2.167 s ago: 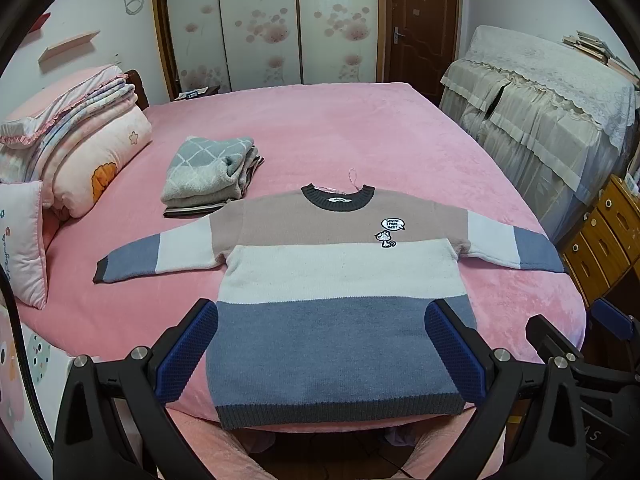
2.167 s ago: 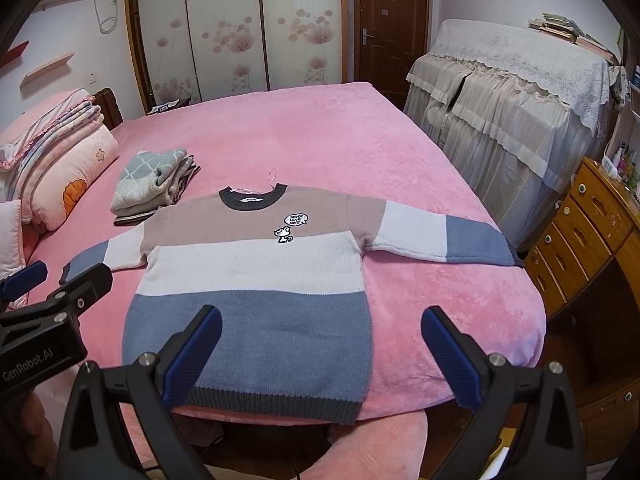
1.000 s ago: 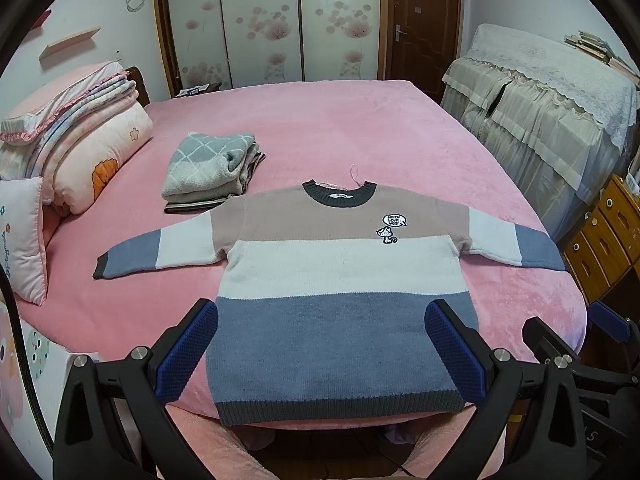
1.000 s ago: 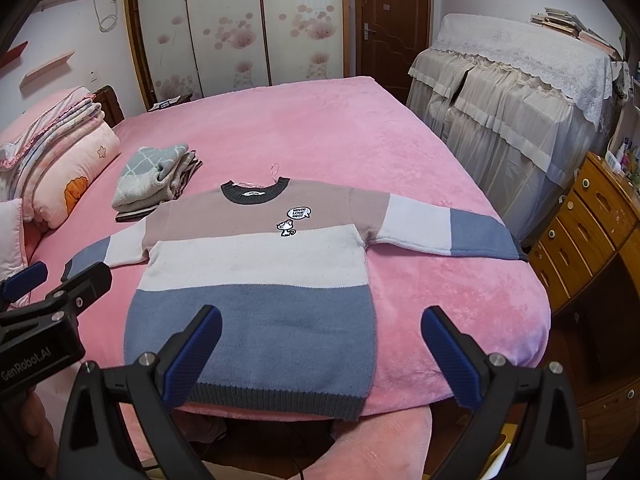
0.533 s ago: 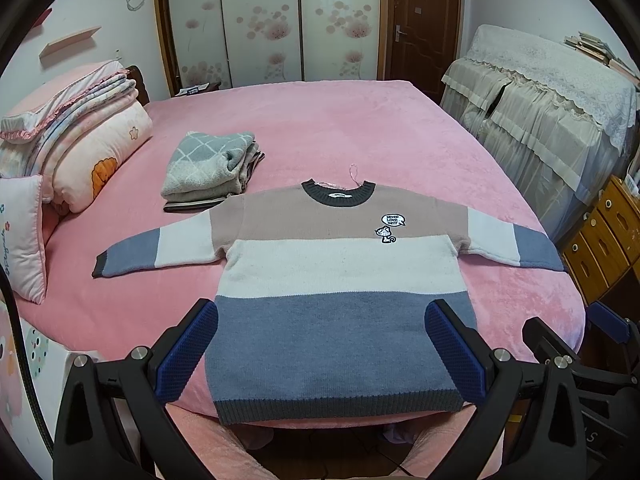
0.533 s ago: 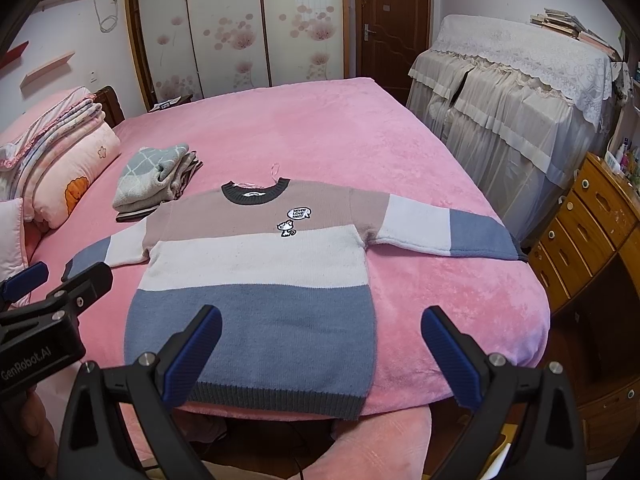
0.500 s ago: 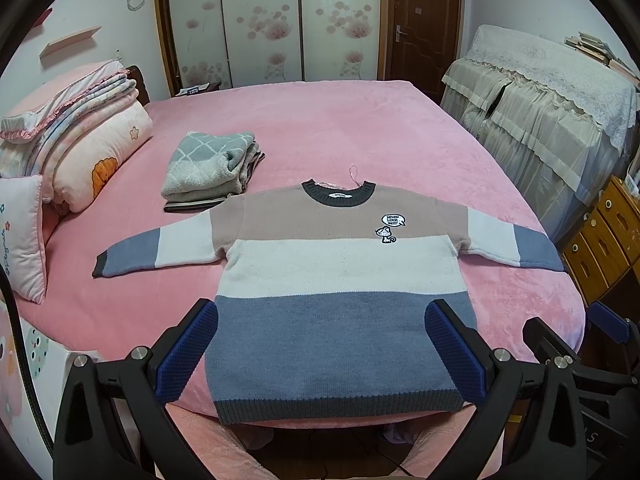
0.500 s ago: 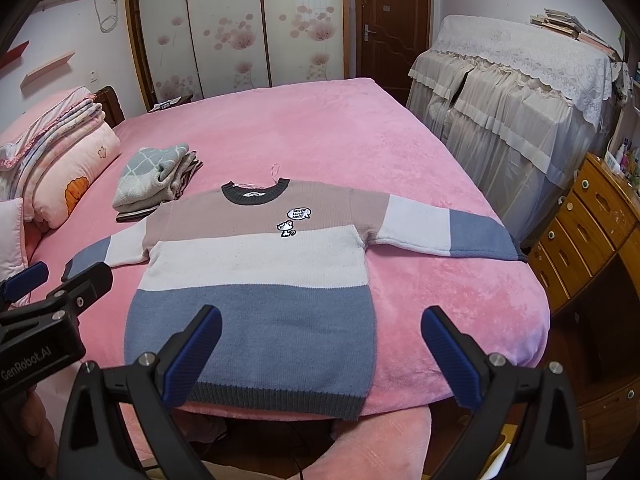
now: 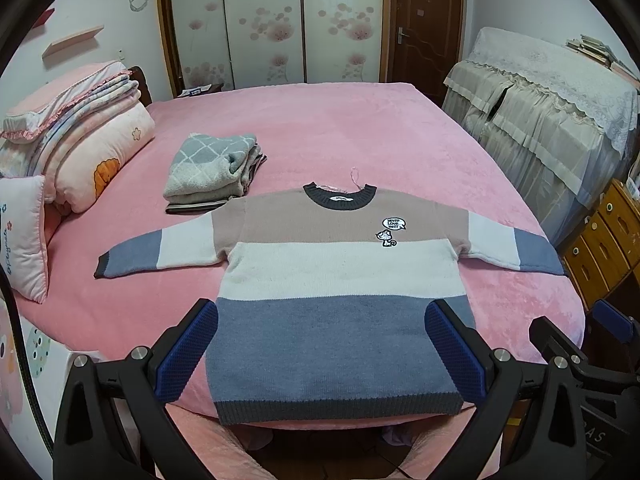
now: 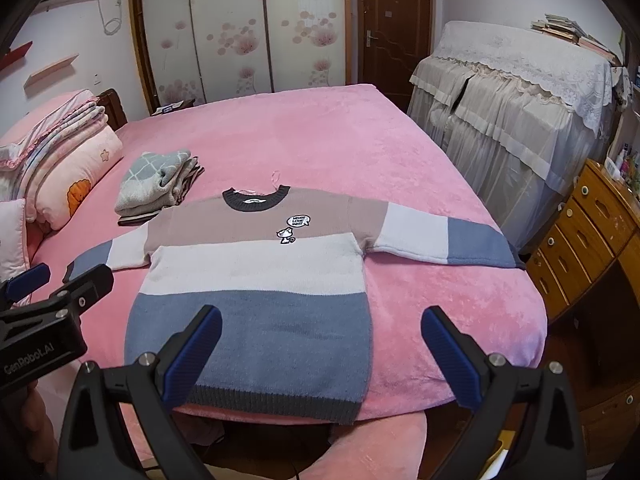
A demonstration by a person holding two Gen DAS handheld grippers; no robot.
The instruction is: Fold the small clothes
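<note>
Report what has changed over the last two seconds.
Almost nothing. Both views drift very slightly; the left gripper and right gripper stay open and took hold of nothing. The sweater still lies flat on the bed, sleeves spread, with the folded pile unmoved behind it.

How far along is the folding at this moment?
Done: a stack of folded clothes sits on the bed beside the pillows. In hand: nothing; the left tool and right tool are both open and hover at the near edge. Left: the striped sweater lies flat, face up, with both sleeves spread out and no fold made.
</note>
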